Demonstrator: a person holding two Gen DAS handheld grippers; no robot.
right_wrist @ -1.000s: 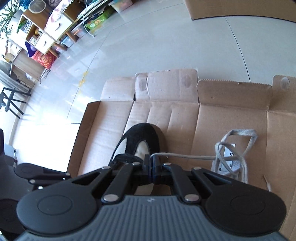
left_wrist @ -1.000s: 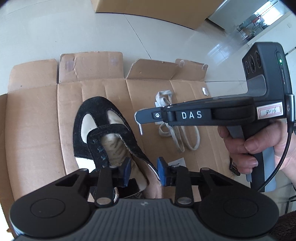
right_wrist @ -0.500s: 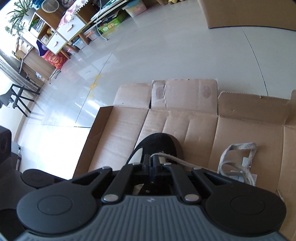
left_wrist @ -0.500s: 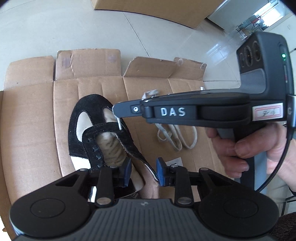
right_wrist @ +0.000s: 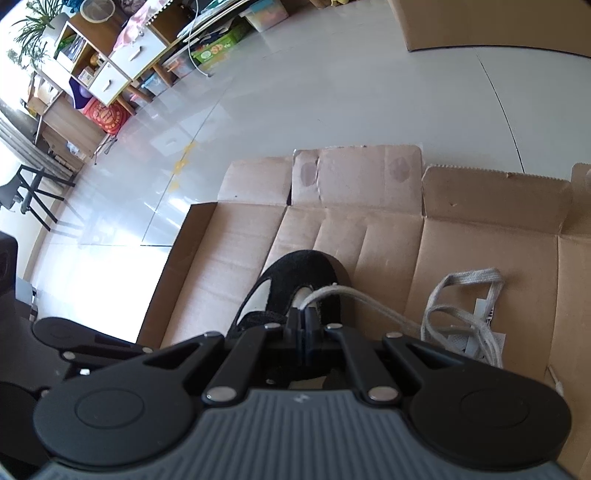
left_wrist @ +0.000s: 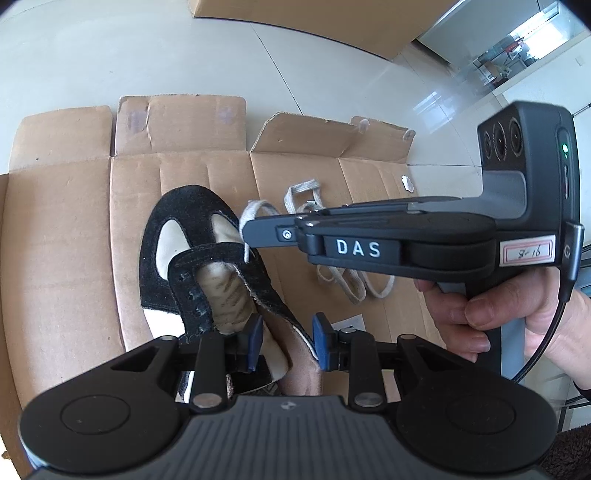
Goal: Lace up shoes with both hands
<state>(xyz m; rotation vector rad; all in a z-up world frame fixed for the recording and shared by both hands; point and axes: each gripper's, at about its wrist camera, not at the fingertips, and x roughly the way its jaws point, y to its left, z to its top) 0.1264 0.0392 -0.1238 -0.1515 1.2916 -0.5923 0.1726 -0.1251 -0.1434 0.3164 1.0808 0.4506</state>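
A black suede shoe with white panels lies on flattened cardboard, toe pointing away. My left gripper is closed on the shoe's right collar wall, its blue pads on either side of it. My right gripper reaches in from the right, held by a hand, and hovers over the right eyelet flap. It is shut on the end of a grey-white lace, whose tip hangs down at the flap. In the right wrist view the right gripper sits above the shoe, and the lace trails right to a loose pile.
The cardboard lies on a glossy tiled floor, with its flaps raised at the far edge. A small white paper label lies under the lace pile. A second cardboard sheet lies further off. Shelves and a chair stand far left.
The right gripper has swung left with the lace end, from over bare cardboard to over the shoe's right eyelet flap. The left gripper has kept its hold on the shoe.
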